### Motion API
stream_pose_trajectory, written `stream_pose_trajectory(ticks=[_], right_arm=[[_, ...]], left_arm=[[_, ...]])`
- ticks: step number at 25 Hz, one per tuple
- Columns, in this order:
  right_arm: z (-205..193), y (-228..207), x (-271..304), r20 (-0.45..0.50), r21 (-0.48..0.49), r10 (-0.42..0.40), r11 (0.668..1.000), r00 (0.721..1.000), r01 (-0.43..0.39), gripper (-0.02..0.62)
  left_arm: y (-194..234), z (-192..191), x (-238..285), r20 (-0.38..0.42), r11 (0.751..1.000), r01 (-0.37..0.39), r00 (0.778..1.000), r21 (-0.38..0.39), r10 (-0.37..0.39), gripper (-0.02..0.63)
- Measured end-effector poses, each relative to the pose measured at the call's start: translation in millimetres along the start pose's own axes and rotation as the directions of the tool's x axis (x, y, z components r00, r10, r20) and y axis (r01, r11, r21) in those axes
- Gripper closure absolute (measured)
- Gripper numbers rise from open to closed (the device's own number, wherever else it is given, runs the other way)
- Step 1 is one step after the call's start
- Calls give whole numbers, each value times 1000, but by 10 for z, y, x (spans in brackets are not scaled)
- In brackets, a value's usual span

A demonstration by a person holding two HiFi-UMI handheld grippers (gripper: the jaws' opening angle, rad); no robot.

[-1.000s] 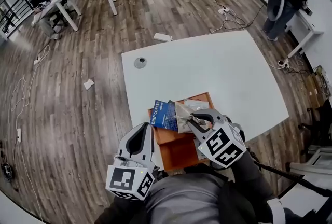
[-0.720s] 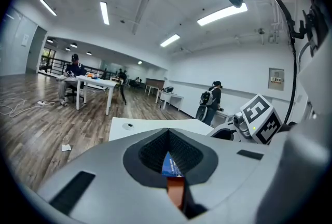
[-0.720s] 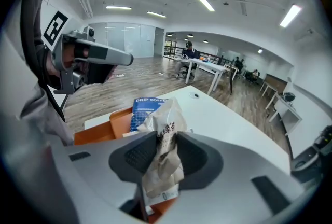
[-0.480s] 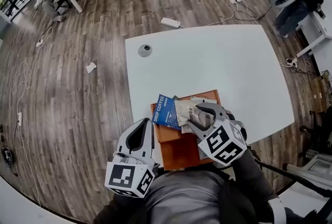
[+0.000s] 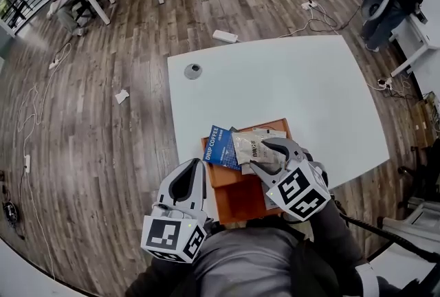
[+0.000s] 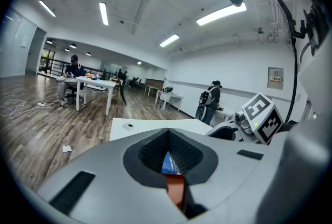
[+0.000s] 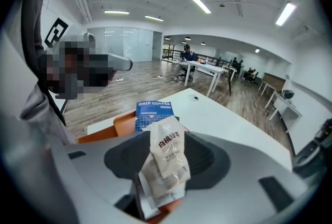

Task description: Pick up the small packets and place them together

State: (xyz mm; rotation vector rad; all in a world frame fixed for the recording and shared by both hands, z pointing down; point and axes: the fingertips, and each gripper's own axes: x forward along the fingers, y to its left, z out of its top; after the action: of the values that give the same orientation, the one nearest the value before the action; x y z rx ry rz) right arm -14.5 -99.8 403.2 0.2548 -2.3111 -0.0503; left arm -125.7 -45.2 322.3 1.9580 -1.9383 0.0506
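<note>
now that the fingers of your right gripper [image 5: 267, 154] have just been opening and stand released around the crinkled beige packet [image 5: 251, 149], just beside the blue drip-coffee packet [image 5: 220, 146] on the orange tray [image 5: 237, 198], withdraw straight back without snagging it; your left gripper [image 5: 197, 166] is clenched, empty.

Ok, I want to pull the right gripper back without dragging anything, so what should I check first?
1. Right gripper let go: ok. Its jaws have just been opening, and the pale packet stands between them with the pads off it.
2. Pale packet next to the blue packet: ok, side by side on the orange tray.
3. Pale packet lying flat and settled: cannot tell.
4. Left gripper out of the way: ok, shut, empty, apart from the packets.
</note>
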Motion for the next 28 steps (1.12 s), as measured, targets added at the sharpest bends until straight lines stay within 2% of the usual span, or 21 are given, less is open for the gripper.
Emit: stream_pose_trajectory(ticks=[9, 15, 21, 28], right_arm=[[-122, 153, -275, 1, 31, -67, 997, 998, 67, 403], [-358, 344, -427, -34, 79, -91, 993, 995, 93, 403], [-628, 583, -439, -90, 112, -82, 989, 993, 92, 403], [-1006, 775, -306, -214, 145, -29, 988, 976, 61, 396]], left_arm=[[-199, -47, -175, -1, 998, 55, 998, 18, -55, 604], [-383, -190, -277, -31, 994, 110, 994, 19, -109, 604], [-453, -324, -382, -56, 990, 141, 989, 19, -139, 604], [-473, -406, -456, -81, 988, 151, 986, 18, -149, 604]])
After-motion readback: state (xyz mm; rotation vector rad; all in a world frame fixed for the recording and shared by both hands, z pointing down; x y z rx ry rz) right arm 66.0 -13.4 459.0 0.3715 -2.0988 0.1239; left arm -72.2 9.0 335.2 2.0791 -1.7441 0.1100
